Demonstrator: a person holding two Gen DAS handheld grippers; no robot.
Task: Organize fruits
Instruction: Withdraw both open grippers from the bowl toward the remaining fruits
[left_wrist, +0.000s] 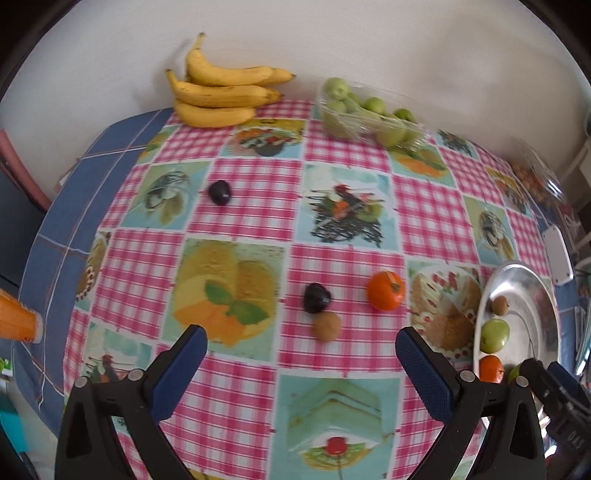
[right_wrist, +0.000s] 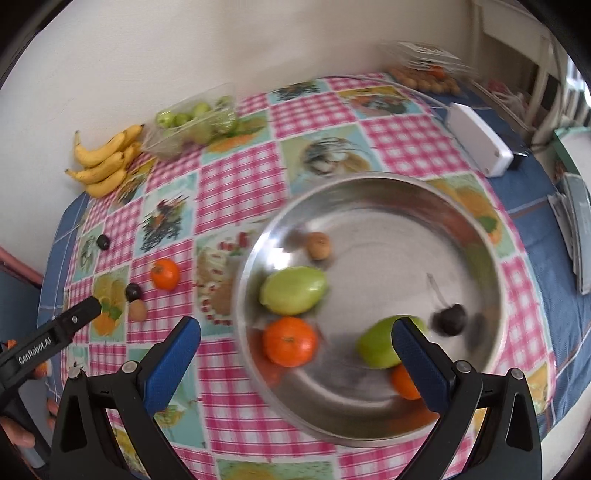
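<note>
My left gripper (left_wrist: 301, 349) is open and empty above the checked tablecloth. Just beyond it lie a brown kiwi (left_wrist: 327, 326), a dark plum (left_wrist: 316, 298) and an orange tangerine (left_wrist: 385, 290). A second plum (left_wrist: 220, 192) lies farther back left. My right gripper (right_wrist: 295, 341) is open and empty over a steel bowl (right_wrist: 480, 236). The bowl holds two green fruits (right_wrist: 293, 290), two tangerines (right_wrist: 290, 341), a kiwi (right_wrist: 318, 245) and a dark cherry-like fruit (right_wrist: 448, 319). The bowl also shows at the right of the left wrist view (left_wrist: 532, 280).
Bananas (left_wrist: 221, 96) and a clear plastic box of green fruits (left_wrist: 365, 114) sit at the table's back by the wall. A white box (right_wrist: 480, 138) lies behind the bowl. Another clear box of small fruits (right_wrist: 424, 77) stands at the far corner.
</note>
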